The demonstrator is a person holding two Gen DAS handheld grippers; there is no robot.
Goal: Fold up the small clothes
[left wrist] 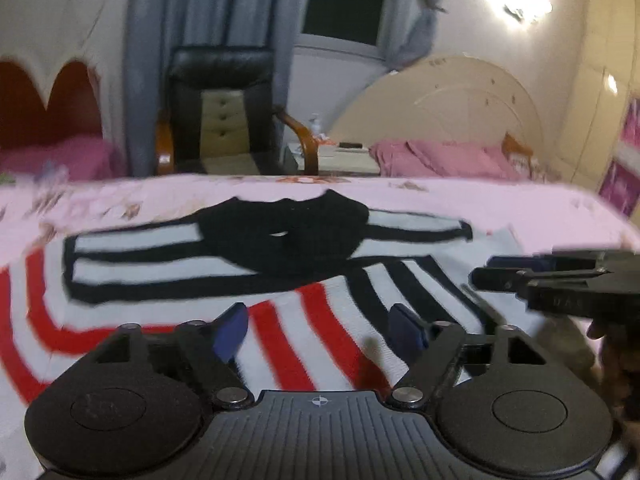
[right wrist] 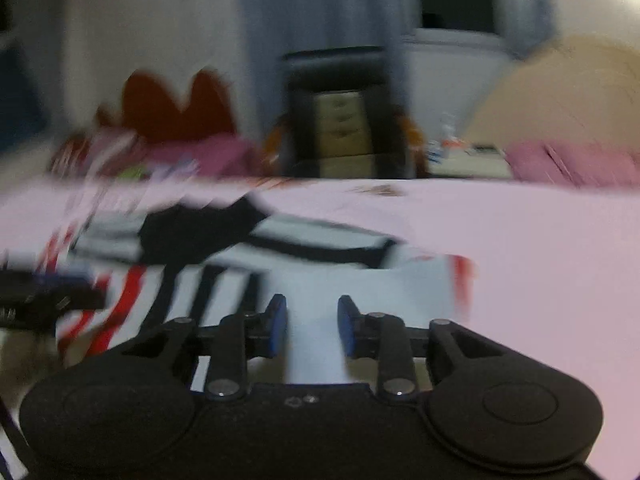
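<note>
Across the middle of both views a striped garment (left wrist: 280, 264) is laid out on a pink sheet (left wrist: 440, 196), and it is seen to be made of white cloth with red bands at the lower left, black bands at the right, and a black patch near its centre. At the bottom of the left wrist view the left gripper (left wrist: 320, 330) is shown with its blue-padded fingers (left wrist: 234, 330) spread wide; nothing is pinched between them, and the red and white stripes are seen through the gap. At the right edge of that view the right gripper (left wrist: 520, 276) is seen from the side, lying over the garment's right edge. In the right wrist view, which is badly blurred, the right gripper (right wrist: 312, 326) is shown with a moderate gap between its fingers (right wrist: 278, 324); plain white cloth is seen in that gap, but whether it is touched by the pads cannot be told. At the left edge of that view the left gripper (right wrist: 44, 300) is seen as a dark blur. Behind the sheet a black chair (left wrist: 220, 108) with wooden arms is placed at upper centre before grey curtains (left wrist: 224, 8), and a cream headboard (left wrist: 452, 100) is seen at upper right.
</note>
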